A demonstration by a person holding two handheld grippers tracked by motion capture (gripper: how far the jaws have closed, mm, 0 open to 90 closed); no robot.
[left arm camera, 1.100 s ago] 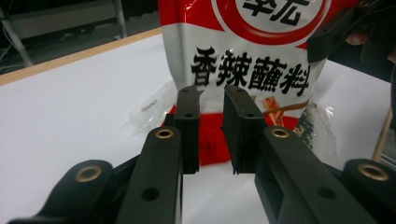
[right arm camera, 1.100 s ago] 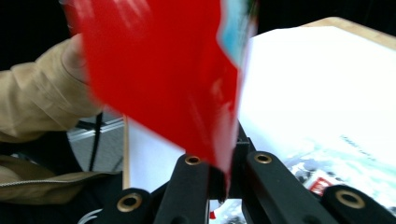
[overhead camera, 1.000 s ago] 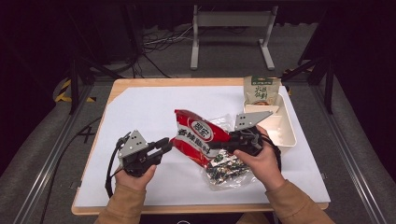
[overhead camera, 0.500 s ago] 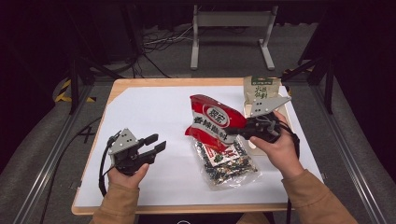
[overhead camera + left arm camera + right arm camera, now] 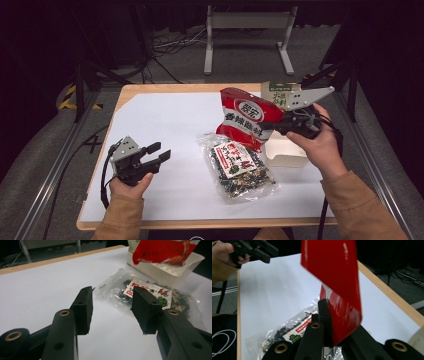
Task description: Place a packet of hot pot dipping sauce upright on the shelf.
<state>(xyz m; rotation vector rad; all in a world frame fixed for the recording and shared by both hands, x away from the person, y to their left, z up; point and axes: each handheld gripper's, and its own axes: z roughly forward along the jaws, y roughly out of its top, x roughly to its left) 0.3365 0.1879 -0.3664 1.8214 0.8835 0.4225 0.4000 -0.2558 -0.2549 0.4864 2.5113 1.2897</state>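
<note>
I am working over the wide white table top [image 5: 165,120], and the risks are running from the big thing down to the small. My right gripper [image 5: 280,126] is clamping 1 edge of the glossy red snack bag with white lettering [image 5: 245,117], holding it in the air just beside the shallow cream plastic tray [image 5: 285,152] and the green-and-white packet [image 5: 277,92] standing at the tray's far end. The bag is hanging from that 1 pinched edge — in the right gripper view the red film [image 5: 337,290] is flopping above the jaws, so if I am swinging it too fast it could slide out or sag and catch the tray's rim. It could also knock the green packet over.

Lower down, the clear plastic pouch of dark dried greens with a red-and-white label [image 5: 240,167] is lying flat on the table, near the tray and under the red bag's lower corner.

My left gripper [image 5: 162,152] is standing half open with nothing between the jaws, which have just been opening — it is hovering well apart from the pouch, so a careless approach could shove the slippery pouch away.
</note>
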